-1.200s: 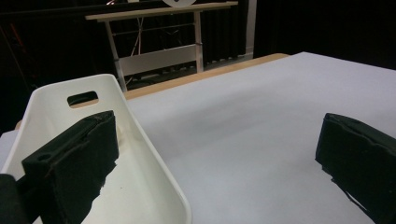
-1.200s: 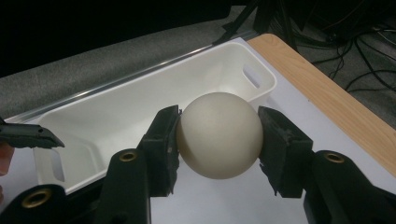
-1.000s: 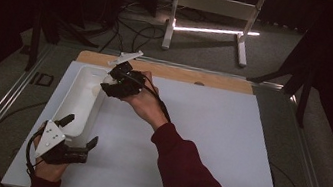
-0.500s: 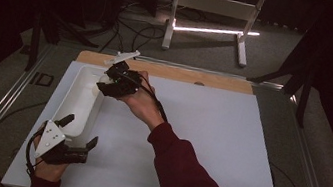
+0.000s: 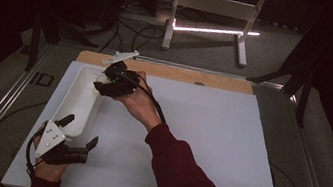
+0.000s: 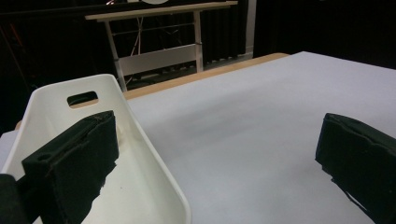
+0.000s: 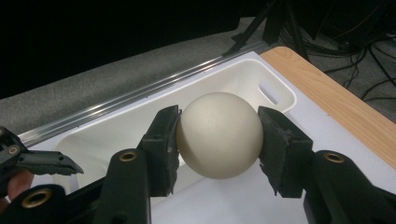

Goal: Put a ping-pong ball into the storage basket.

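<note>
A cream-white ball (image 7: 218, 135) sits between the pads of my right gripper (image 7: 218, 140), which is shut on it. In the high view that right gripper (image 5: 105, 83) hangs over the far end of a long white bin (image 5: 82, 105), and the ball (image 5: 101, 79) peeks out at its tip. My left gripper (image 5: 78, 132) rests at the near end of the bin, jaws wide open with nothing between them. In the left gripper view one pad (image 6: 74, 158) stands inside the bin (image 6: 154, 172) and the other pad (image 6: 359, 158) over the white table.
The bin lies lengthwise along the left side of a white table top (image 5: 209, 130), with a handle slot (image 7: 271, 92) in its far end wall. A wooden strip (image 5: 217, 80) borders the far edge. A white stand (image 5: 206, 19) and cables are on the floor beyond.
</note>
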Motion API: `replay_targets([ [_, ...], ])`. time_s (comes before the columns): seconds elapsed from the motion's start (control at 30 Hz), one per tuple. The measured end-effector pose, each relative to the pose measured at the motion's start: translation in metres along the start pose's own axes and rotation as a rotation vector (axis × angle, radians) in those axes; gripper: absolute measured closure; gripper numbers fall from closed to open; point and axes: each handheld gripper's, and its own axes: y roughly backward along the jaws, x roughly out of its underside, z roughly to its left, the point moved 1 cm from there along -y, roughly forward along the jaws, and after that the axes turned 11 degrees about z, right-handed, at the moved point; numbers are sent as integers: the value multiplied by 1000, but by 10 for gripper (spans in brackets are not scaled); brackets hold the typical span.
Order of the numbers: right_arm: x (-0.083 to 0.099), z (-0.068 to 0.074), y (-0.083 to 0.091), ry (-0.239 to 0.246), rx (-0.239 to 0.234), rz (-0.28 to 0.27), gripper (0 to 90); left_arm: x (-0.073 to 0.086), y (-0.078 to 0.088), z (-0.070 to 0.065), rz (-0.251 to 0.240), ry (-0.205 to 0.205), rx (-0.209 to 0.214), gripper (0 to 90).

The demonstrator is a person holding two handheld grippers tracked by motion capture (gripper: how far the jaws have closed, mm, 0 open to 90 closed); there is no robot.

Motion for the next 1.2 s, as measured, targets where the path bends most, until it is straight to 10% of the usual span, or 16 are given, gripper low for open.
replay_targets([
  [1.2,-14,18,-15,-1,-43,-24,504,0,0,0,-3,0,2,2],
])
